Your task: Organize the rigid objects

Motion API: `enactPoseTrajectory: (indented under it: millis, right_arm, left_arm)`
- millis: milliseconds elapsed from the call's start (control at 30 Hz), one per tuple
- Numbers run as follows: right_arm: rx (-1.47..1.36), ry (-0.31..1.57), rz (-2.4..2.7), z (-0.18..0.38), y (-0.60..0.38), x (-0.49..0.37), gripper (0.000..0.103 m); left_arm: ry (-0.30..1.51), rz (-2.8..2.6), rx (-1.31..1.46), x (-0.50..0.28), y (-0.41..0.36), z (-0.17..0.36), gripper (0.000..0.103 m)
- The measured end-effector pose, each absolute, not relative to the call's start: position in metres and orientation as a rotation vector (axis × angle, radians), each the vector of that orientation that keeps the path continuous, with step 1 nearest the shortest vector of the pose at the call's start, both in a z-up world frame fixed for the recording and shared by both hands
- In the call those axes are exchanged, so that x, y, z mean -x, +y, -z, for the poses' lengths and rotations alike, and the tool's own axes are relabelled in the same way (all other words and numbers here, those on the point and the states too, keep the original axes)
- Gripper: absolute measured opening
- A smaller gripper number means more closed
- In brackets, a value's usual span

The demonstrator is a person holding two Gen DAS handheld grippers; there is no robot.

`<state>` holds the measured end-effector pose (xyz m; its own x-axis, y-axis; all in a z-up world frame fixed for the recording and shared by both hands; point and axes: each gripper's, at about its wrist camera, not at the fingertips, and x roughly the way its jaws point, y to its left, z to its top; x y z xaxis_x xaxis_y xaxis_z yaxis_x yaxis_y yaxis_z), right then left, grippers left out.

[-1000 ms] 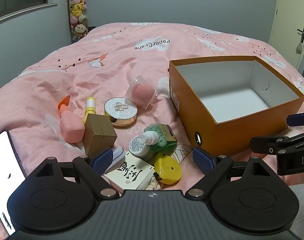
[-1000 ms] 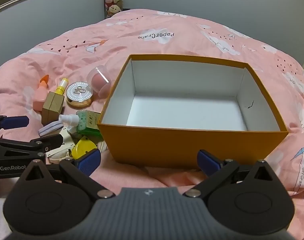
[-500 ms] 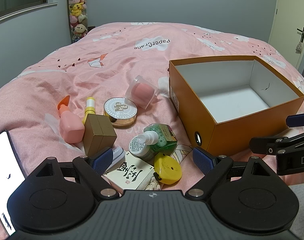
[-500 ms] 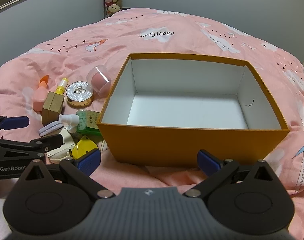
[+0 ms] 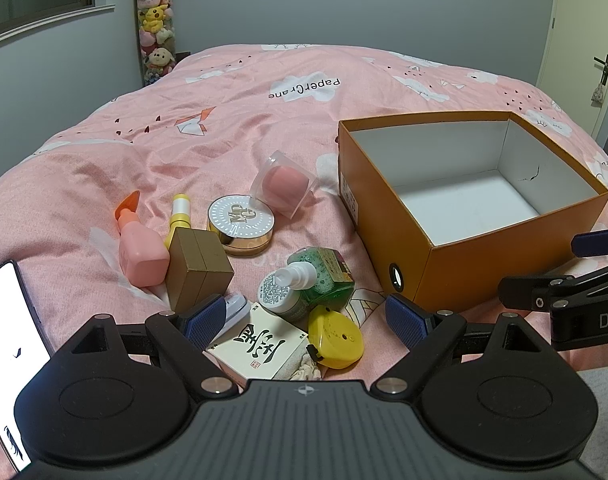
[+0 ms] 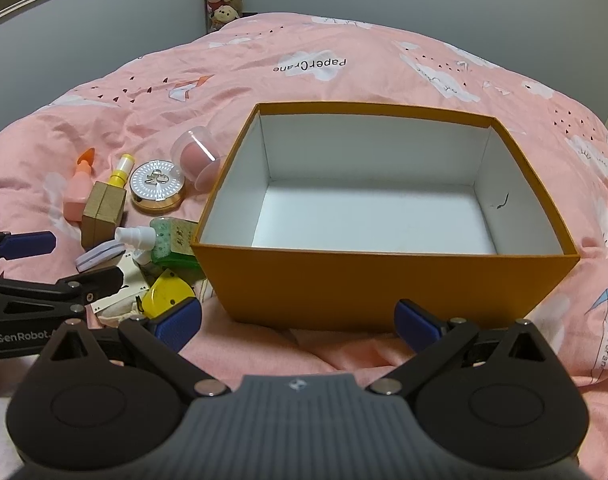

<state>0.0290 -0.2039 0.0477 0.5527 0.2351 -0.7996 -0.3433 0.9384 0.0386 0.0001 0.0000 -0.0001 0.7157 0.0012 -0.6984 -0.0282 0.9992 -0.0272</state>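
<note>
An empty orange box point(image 5: 455, 276) point(image 6: 383, 284) with a white inside sits on the pink bed. Left of it lies a cluster: a pink bottle point(image 5: 138, 246), a brown carton point(image 5: 198, 266), a gold compact point(image 5: 240, 226), a pink sponge in a clear case point(image 5: 282, 188), a green bottle point(image 5: 307, 284), a yellow tape measure point(image 5: 335, 334) and a white printed box point(image 5: 260, 346). My left gripper point(image 5: 305, 320) is open and empty just above the white box. My right gripper point(image 6: 298, 324) is open and empty in front of the orange box's near wall.
A lit phone point(image 5: 8, 344) lies at the left edge of the bed. Plush toys point(image 5: 156, 24) hang in the far corner. A door point(image 5: 587, 44) is at the far right. The pink bedspread point(image 5: 304, 92) stretches behind the objects.
</note>
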Motion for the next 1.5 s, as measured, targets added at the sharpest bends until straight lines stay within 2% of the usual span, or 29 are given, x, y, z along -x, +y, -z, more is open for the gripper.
enactPoseTrajectory:
  millis: [700,733,800,900,967,1067,1133,1200,1300,1333,1400,1500]
  right_arm:
    - [0.091,0.971,-0.371,-0.044,-0.204,-0.032,0.101]
    - [0.093,0.976,-0.377,-0.044,-0.203,-0.032,0.101]
    - [0.099,0.981,-0.396,-0.043,-0.201,-0.033,0.101]
    - [0.109,0.99,-0.44,-0.041,-0.197,-0.033,0.1]
    - [0.118,0.997,-0.482,-0.04,-0.193,-0.035,0.1]
    - [0.126,1.02,-0.543,-0.037,-0.186,-0.04,0.086]
    - [0.127,1.051,-0.575,-0.033,-0.182,-0.046,0.074]
    - [0.121,1.083,-0.625,-0.029,-0.177,-0.051,0.071]
    - [0.124,1.12,-0.72,-0.025,-0.162,-0.061,0.057]
    - [0.129,1.133,-0.752,-0.023,-0.156,-0.064,0.055]
    - [0.136,1.159,-0.809,-0.019,-0.142,-0.071,0.055]
    - [0.175,1.184,-0.869,-0.009,-0.12,-0.076,0.055]
  left_arm:
    - [0.769,-0.021,0.042,0.0,0.001,0.0,0.103]
    - [0.766,-0.018,0.051,0.001,0.003,0.0,0.095]
    - [0.772,0.0,0.072,0.003,0.008,0.0,0.087]
    - [0.802,0.018,0.116,0.004,0.014,0.001,0.083]
    - [0.825,0.041,0.152,0.004,0.02,0.002,0.074]
    - [0.869,0.036,0.17,0.002,0.026,0.007,0.062]
    - [0.908,0.043,0.165,0.0,0.031,0.009,0.048]
    - [0.951,0.053,0.149,-0.002,0.037,0.01,0.042]
    - [1.014,0.065,0.11,-0.008,0.045,0.011,0.042]
    - [1.033,0.065,0.098,-0.011,0.048,0.012,0.045]
    - [1.083,0.07,0.099,-0.018,0.053,0.016,0.056]
    - [1.128,0.1,0.105,-0.025,0.057,0.02,0.061]
